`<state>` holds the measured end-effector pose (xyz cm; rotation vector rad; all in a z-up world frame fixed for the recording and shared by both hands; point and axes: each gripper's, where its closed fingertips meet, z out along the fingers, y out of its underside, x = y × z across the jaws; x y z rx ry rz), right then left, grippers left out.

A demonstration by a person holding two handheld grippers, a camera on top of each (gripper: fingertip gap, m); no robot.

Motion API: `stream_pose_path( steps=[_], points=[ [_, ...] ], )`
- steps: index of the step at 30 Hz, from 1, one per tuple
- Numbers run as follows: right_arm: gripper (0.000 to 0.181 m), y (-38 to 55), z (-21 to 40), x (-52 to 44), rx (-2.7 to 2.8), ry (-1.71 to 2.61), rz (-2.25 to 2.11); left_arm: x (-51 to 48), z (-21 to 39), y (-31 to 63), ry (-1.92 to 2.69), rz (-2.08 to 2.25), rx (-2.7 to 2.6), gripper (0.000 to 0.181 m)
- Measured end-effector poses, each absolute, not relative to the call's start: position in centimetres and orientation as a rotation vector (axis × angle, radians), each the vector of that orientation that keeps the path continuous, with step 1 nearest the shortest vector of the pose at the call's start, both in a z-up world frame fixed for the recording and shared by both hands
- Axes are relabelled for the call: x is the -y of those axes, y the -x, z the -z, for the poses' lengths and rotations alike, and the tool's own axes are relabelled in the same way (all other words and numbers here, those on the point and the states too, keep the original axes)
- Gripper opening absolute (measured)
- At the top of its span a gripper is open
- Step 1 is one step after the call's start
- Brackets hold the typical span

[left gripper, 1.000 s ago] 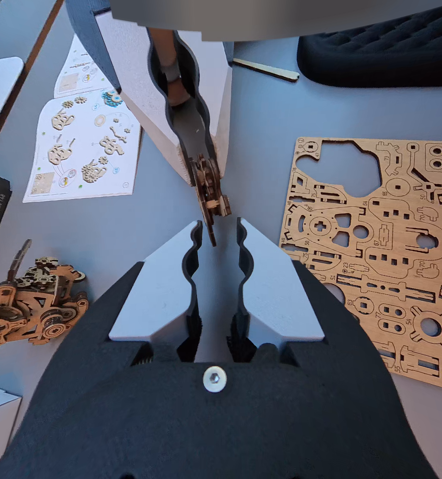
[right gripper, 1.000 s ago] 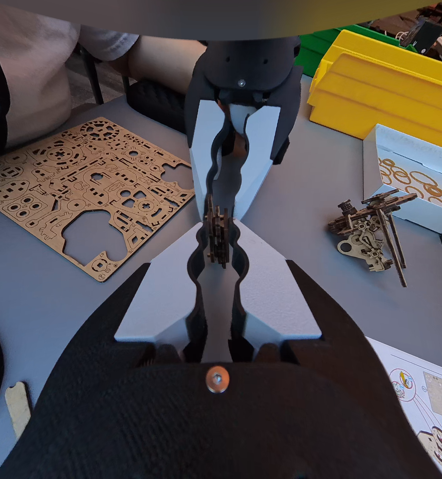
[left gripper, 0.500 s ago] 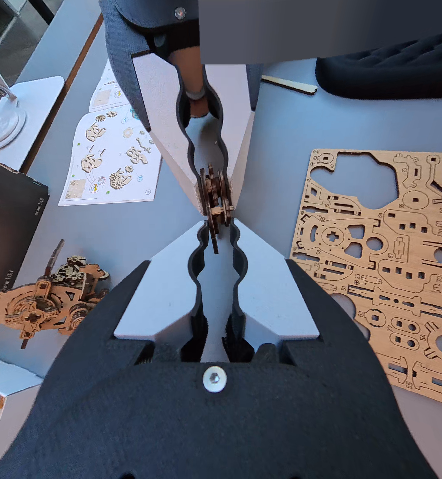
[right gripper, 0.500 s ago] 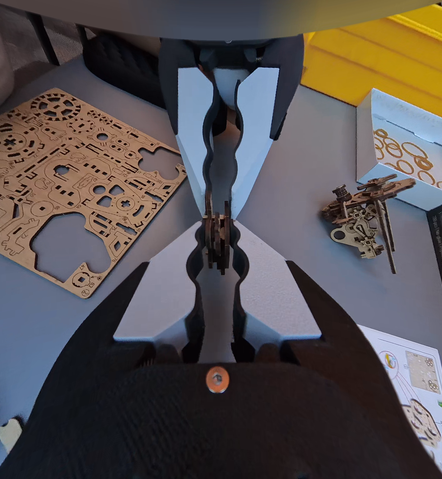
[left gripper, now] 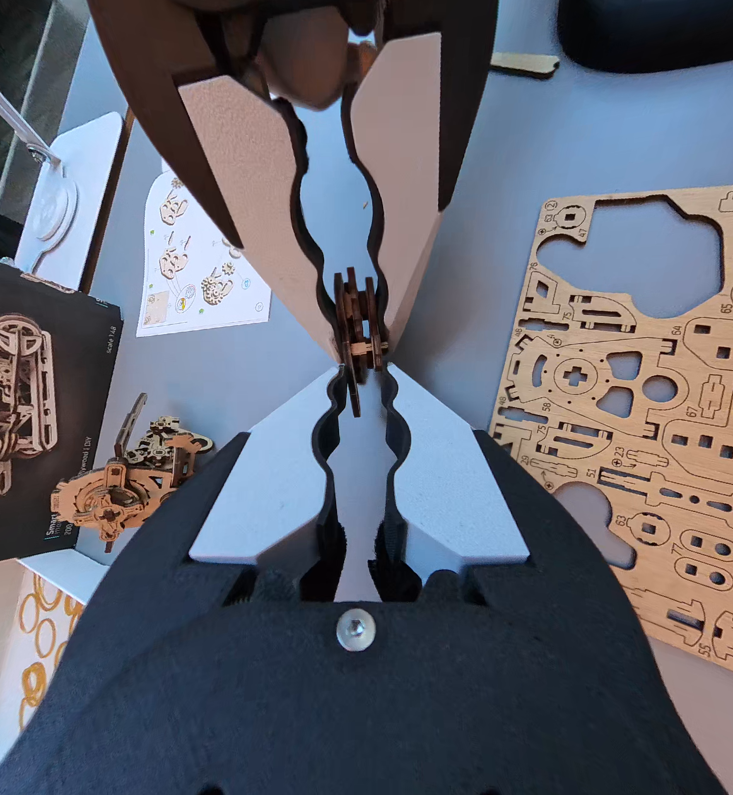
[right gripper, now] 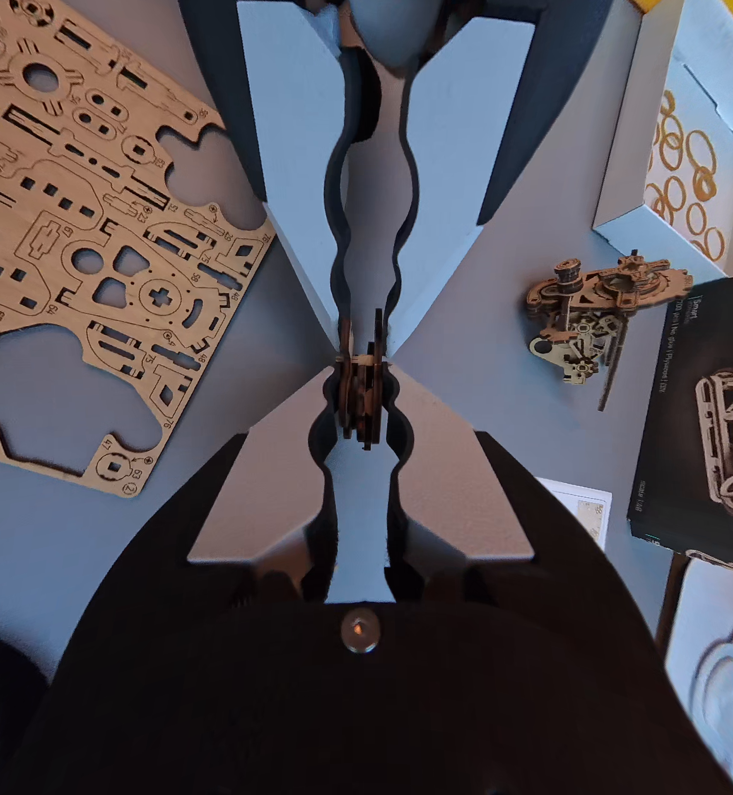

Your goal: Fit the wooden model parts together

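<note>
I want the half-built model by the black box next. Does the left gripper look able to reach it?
Probably yes: the model lies uncovered near the left gripper, which must first leave the gear stack in the right gripper.

The plywood parts sheet is running off the frame at 3 o'clock in the left wrist view. The dark box is being cropped at 3 o'clock in the right wrist view. The small wooden assembly is sitting edge-on, its 2 outer plates hiding the inner pieces.
</note>
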<state>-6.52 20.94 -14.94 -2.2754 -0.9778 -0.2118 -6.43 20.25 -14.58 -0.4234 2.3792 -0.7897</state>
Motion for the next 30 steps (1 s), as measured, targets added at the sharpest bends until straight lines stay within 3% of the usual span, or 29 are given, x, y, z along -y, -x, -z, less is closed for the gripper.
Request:
stream_pose_path(
  steps=[11, 30],
  points=[
    [0.014, 5.51, 15.09, -20.77, 1.124, 2.304, 0.542, -20.03, 14.5, 6.03, 0.409, 0.658, -2.325, 0.014],
    [0.013, 5.61, 15.04, -20.76, 1.086, 2.294, 0.483, -20.06, 14.41, 6.14, 0.458, 0.669, -2.352, 0.012]
  ],
)
